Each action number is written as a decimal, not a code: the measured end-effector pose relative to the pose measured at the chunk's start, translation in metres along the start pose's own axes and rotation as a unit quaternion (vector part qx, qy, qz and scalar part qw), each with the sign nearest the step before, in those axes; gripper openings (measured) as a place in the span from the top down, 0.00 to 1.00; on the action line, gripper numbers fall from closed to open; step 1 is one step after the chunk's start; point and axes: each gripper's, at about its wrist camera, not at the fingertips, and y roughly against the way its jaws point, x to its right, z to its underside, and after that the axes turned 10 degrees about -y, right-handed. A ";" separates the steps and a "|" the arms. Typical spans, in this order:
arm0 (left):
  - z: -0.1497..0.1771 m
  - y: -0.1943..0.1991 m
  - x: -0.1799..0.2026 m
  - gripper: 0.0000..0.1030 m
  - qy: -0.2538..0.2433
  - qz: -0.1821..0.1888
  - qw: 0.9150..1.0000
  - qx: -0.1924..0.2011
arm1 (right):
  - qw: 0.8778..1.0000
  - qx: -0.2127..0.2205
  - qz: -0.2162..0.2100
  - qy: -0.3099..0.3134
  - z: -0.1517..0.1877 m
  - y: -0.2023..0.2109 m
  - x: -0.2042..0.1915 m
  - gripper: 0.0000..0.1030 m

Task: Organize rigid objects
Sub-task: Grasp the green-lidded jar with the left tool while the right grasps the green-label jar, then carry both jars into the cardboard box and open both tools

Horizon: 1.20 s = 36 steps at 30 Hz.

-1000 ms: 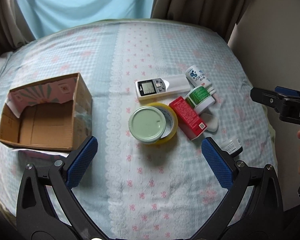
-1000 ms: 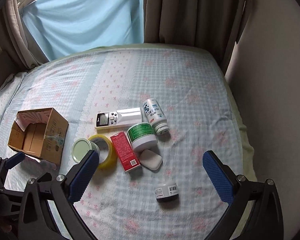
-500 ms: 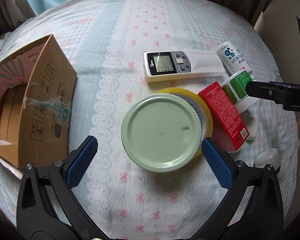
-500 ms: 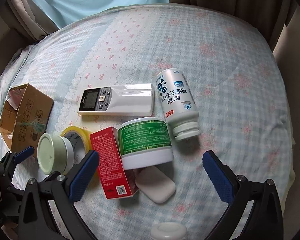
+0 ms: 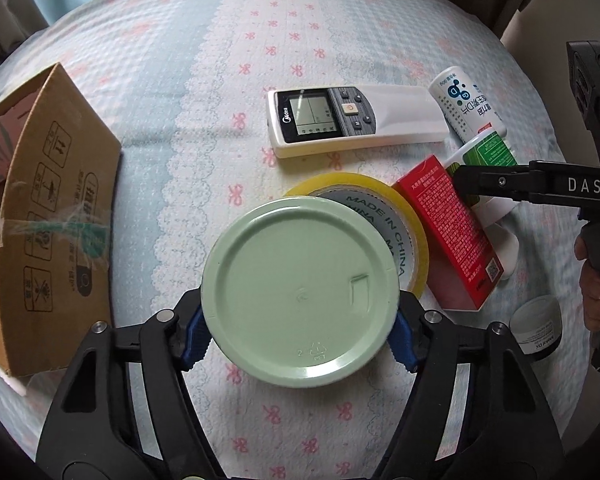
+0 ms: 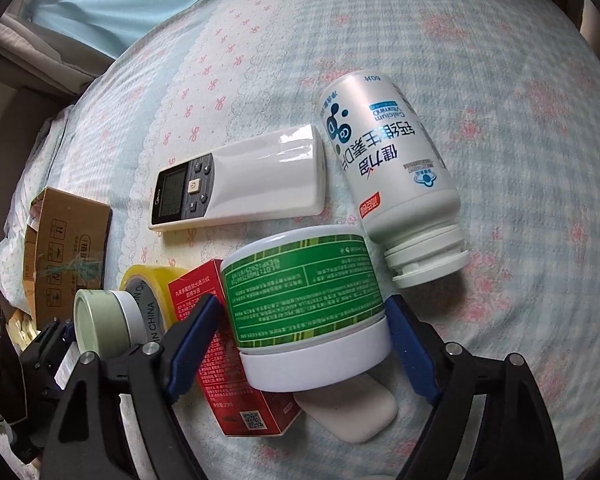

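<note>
My left gripper point(image 5: 300, 338) is shut on a round jar with a pale green lid point(image 5: 300, 296), which leans on a yellow tape roll point(image 5: 404, 216). The jar also shows in the right wrist view point(image 6: 100, 322). My right gripper point(image 6: 304, 344) has its blue pads on both sides of a lying green-labelled white jar point(image 6: 308, 308). That jar rests on a red box point(image 6: 228, 380) and a white soap-like bar point(image 6: 352, 412). A white remote point(image 5: 352, 120) and a white pill bottle point(image 6: 392, 172) lie behind.
An open cardboard box point(image 5: 48, 216) lies on its side at the left on the blue checked bedspread point(image 5: 204, 80). A small white-lidded pot point(image 5: 536, 332) sits at the right near the hand holding the right gripper. Curtains hang behind the bed.
Both grippers moved down and forward to the objects. The left closed on the green-lidded jar. The right closed in around the green-labelled jar.
</note>
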 end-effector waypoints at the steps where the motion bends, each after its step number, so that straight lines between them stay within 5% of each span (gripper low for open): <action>1: -0.001 -0.001 0.000 0.34 -0.002 0.001 1.000 -0.001 | 1.000 -0.002 -0.002 -0.001 -0.001 0.001 0.000 0.28; 16: -0.006 0.024 -0.003 0.35 -0.001 0.014 1.000 0.025 | 0.999 0.037 0.020 0.028 0.008 0.025 -0.013 0.30; 24: -0.018 0.089 -0.010 0.34 0.003 0.011 0.998 0.069 | 0.997 0.068 0.023 0.029 0.029 0.079 -0.037 0.33; 27: -0.021 0.119 -0.015 0.34 -0.003 0.006 0.997 0.083 | 0.997 0.080 -0.006 0.004 0.041 0.100 -0.042 0.33; 36: -0.023 0.202 -0.063 0.34 0.005 0.000 0.994 0.108 | 0.992 0.124 0.000 0.014 0.063 0.171 -0.111 0.33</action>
